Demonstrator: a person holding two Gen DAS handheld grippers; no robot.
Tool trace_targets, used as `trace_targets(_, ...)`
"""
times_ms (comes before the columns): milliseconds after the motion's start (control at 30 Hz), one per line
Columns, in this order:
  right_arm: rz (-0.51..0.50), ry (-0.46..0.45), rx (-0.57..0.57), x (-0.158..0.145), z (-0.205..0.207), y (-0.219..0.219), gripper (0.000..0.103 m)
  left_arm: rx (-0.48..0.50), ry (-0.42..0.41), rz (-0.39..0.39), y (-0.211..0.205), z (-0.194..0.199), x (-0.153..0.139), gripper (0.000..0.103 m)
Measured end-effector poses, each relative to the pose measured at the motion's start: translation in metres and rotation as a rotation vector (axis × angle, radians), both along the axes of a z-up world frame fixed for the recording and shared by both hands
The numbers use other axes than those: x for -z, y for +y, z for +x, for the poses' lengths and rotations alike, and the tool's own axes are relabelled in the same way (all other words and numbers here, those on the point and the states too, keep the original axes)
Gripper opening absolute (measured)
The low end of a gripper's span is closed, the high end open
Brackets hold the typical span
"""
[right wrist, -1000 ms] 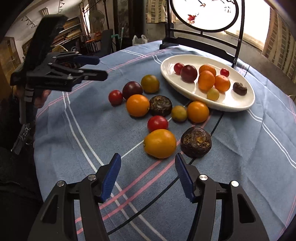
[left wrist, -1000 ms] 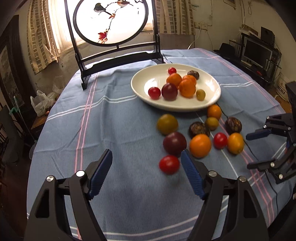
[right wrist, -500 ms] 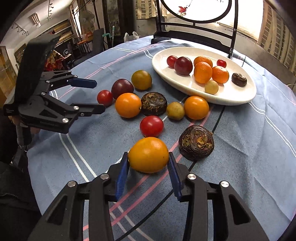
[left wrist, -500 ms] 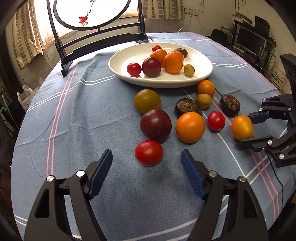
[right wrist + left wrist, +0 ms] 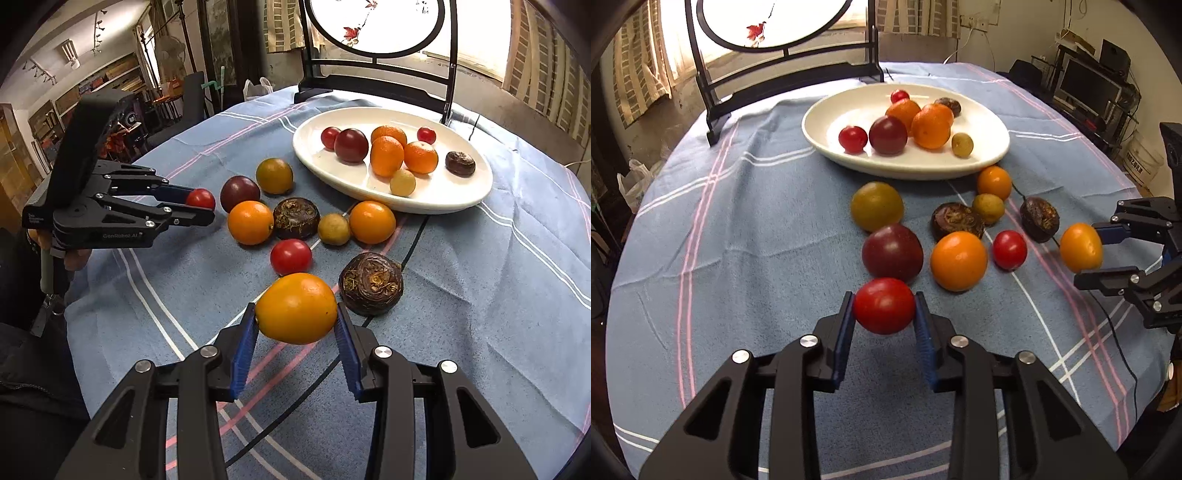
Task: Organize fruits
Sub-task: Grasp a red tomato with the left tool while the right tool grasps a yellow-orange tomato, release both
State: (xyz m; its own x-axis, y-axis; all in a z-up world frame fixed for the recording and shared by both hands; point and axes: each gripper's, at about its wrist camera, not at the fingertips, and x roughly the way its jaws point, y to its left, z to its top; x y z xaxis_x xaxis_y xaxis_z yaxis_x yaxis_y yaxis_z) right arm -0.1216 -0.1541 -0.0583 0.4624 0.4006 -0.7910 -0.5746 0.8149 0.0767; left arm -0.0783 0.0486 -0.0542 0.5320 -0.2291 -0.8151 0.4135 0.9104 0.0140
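Both grippers have closed on fruit since a second ago, when each stood wide with nothing between its pads. Now the left gripper [image 5: 884, 311] has just drawn its jaws in, and its blue pads press either side of a red tomato [image 5: 884, 305] near the front of the table. The right gripper [image 5: 296, 318] pinches a yellow-orange fruit [image 5: 296, 308] between its own blue pads, and that fruit appears raised a little off the cloth.

Between the grippers and the plate, loose fruit lies scattered on a blue tablecloth [image 5: 746, 236] with pink and white stripes: a dark purple fruit [image 5: 892, 253] just behind the red tomato, an olive-green fruit [image 5: 877, 206], a round orange [image 5: 959, 261], a small red tomato [image 5: 1009, 249], two brown wrinkled fruits, a small yellow-green one and a small orange one.

A white oval plate [image 5: 831, 142] sits farther back, holding two red tomatoes, a dark purple fruit, two oranges, a small yellowish fruit and one brown wrinkled fruit. Behind it stands a round screen in a black frame [image 5: 713, 88], painted with red leaves, against a bright window.

A hand [image 5: 74, 258] grips the left tool's handle.
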Motion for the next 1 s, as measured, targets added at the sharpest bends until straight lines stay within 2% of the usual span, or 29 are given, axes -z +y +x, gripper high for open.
trace_targets(167, 0.028, -0.071, 0.021, -0.023, 0.003, -0.004, 0.041, -0.057, -0.179, 0.049, -0.012, -0.003, -0.038, 0.030)
trace_targets(333, 0.098, -0.180, 0.035, -0.059, 0.010, -0.002, 0.041, -0.093, -0.282, 0.022, -0.031, 0.007, -0.068, 0.030)
trace_targets(433, 0.147, -0.220, 0.025, -0.075, 0.014, 0.000, 0.041, -0.098, -0.295, -0.006, -0.042, 0.011, -0.075, 0.030)
trace_targets(500, 0.159, -0.226, 0.019, -0.077, 0.015, 0.001, 0.042, -0.100, -0.311, 0.012, -0.048, 0.013, -0.074, 0.031)
trace_targets(767, 0.151, -0.173, 0.002, -0.061, 0.025, 0.007, 0.042, -0.093, -0.276, 0.029, -0.055, 0.025, -0.061, 0.031)
trace_targets(1000, 0.143, -0.162, -0.001, -0.058, 0.030, 0.008, 0.042, -0.102, -0.260, 0.043, -0.054, 0.037, -0.056, 0.031)
